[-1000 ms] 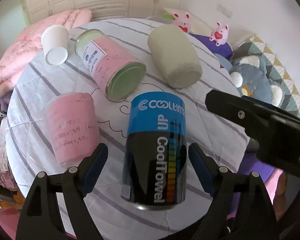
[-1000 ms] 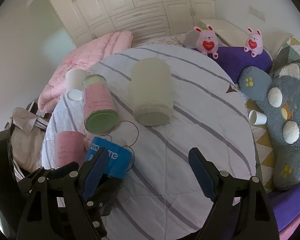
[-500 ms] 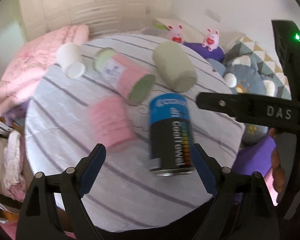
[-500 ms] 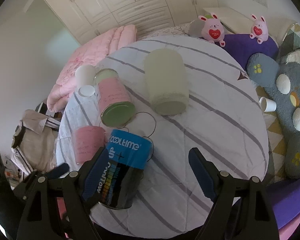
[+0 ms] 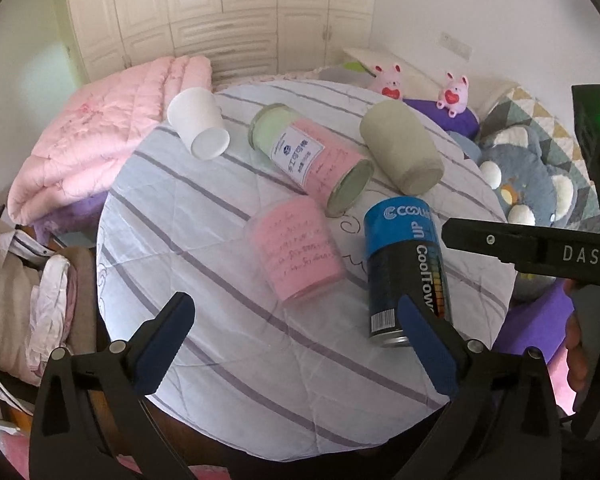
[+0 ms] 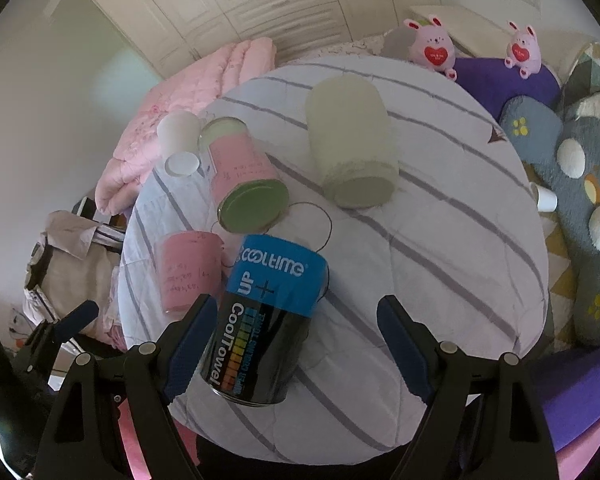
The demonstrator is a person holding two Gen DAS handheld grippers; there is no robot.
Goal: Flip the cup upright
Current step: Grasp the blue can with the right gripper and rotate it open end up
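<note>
Striped round table [image 5: 228, 360]: your left gripper [image 5: 296, 344] gapes empty; only its view shows the white cup [image 5: 198, 128] clearly, lying sideways at the far-left edge. Your right gripper [image 6: 292, 344] gapes around the CoolTowel can [image 6: 260, 320], contents unseen.

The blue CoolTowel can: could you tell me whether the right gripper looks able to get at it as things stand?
Probably yes. The blue CoolTowel can stands just ahead of the open right gripper, close to its left finger, with nothing between them; the pink cup stands off to the side.
</note>
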